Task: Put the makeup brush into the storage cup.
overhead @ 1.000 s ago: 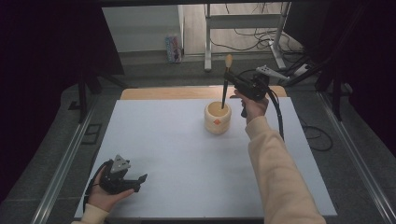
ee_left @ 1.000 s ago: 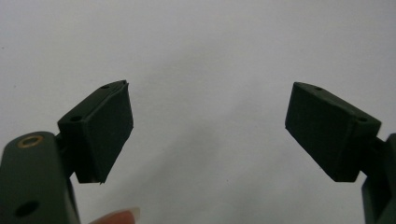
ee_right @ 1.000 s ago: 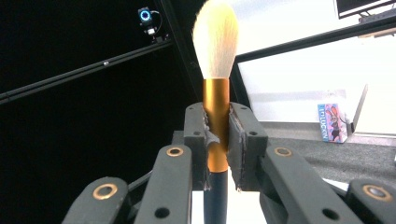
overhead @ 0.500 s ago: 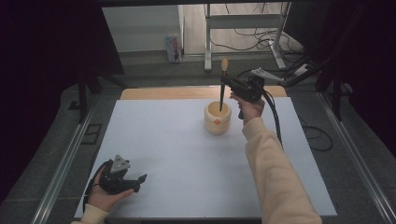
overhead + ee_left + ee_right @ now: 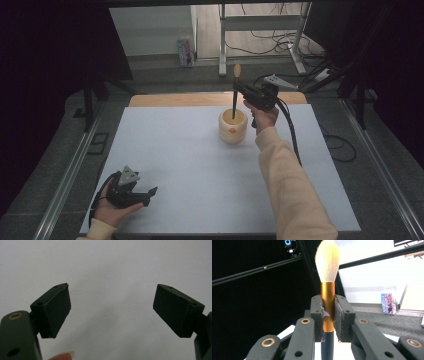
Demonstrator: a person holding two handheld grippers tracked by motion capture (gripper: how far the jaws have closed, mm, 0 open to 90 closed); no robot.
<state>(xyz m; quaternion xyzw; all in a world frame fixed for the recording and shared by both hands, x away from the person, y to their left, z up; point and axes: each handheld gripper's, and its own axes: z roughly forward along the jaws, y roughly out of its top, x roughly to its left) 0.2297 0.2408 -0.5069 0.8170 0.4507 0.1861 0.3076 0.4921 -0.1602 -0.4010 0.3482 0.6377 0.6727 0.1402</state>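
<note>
A brush is held upright by the closed right gripper above the far cup. The left gripper is kept open, near left.

Brush handle's lower end hidden inside the cup, its bristle tip blurred.

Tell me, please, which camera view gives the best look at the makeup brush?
The right gripper view: the brush stands upright and close, its pale bristles, gold ferrule and dark handle plain, with the right hand-held gripper clamped on the ferrule. The high view shows the brush small and far off, its handle reaching down into the cup.
</note>
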